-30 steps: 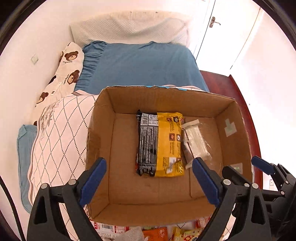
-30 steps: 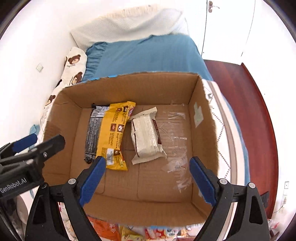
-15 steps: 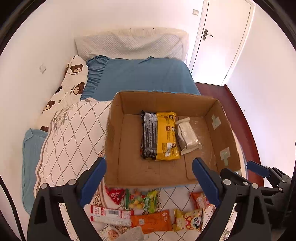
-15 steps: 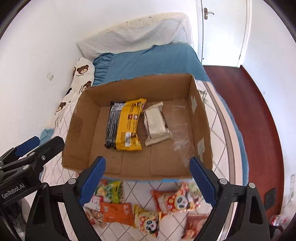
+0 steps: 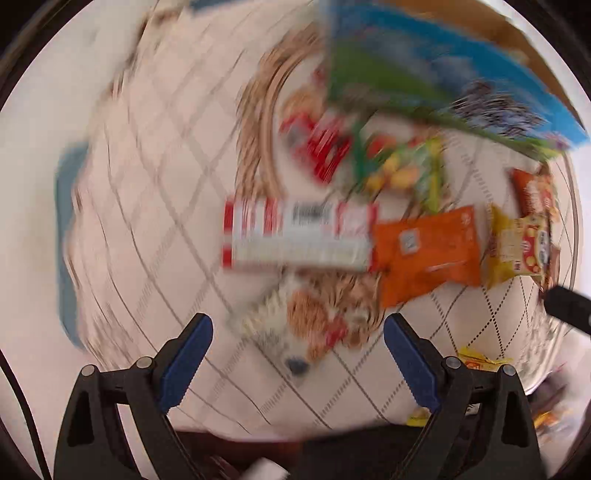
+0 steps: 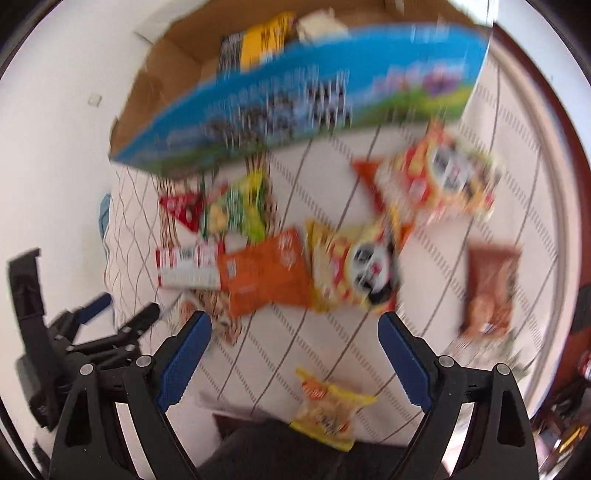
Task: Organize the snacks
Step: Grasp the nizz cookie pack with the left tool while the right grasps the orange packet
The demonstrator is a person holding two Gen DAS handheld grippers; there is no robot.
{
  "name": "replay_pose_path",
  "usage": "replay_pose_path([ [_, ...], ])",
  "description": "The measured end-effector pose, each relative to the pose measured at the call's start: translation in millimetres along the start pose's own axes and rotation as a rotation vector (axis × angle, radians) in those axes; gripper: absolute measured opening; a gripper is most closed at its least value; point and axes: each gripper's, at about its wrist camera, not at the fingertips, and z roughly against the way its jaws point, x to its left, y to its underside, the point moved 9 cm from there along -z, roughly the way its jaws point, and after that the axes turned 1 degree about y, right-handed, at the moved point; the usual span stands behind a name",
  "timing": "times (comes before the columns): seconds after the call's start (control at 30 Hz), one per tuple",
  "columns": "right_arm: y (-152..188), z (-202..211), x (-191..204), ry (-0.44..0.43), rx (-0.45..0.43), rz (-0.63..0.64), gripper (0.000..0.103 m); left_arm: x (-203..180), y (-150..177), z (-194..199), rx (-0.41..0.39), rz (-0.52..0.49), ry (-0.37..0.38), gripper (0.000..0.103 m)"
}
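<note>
1. Cardboard box (image 6: pixel 173 70) on the bed holds a yellow-and-black packet (image 6: pixel 258 44) and a white packet (image 6: pixel 317 22).
2. Loose snacks (image 6: pixel 266 273) lie on the quilt (image 6: pixel 443 288) in front of the box.
3. Left claw (image 5: pixel 297 365) and right claw (image 6: pixel 293 363) both released, empty, above the quilt.

Snack packets (image 5: pixel 424 251) motion-blurred; cardboard box (image 6: pixel 166 74) cropped.

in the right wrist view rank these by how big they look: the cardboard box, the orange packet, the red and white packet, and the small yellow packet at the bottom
1. cardboard box
2. orange packet
3 and 4. red and white packet and small yellow packet: look alike in size; blur and the yellow one's nearness leave this unsure.
</note>
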Motion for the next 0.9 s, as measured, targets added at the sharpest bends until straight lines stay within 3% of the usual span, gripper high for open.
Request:
replay_pose_path([
  [0.07,7.3,-20.2,5.1,-0.054,0.052,-0.068,0.094,18.4,10.7,-19.6,0.055,0.145,0.082,0.095],
  [0.23,8.3,-71.5,19.2,-0.151,0.144,-0.294,0.094,50.9,21.7,-40.3,0.094,0.394,0.205,0.095],
  [0.4,-15.3,-110.1,27.9,-0.091,0.119,-0.446,0.093,72.8,25.4,-45.6,0.085,0.455,0.206,0.095],
  [0.53,-24.8,-131.4,30.3,0.005,0.094,-0.446,0.086,82.1,30.3,-49.5,0.096,0.472,0.209,0.095],
  [0.63,-18.0,-137.3,39.7,0.077,0.108,-0.297,0.08,85.9,32.4,-51.8,0.102,0.468,0.215,0.095],
  [0.8,12.3,-137.2,66.4,0.241,0.171,0.209,0.07,80.0,38.0,-57.7,0.144,0.457,0.27,0.095],
  [0.9,38.4,-137.7,68.1,0.382,0.228,0.469,0.07,66.6,38.0,-68.6,0.191,0.468,0.323,0.095],
])
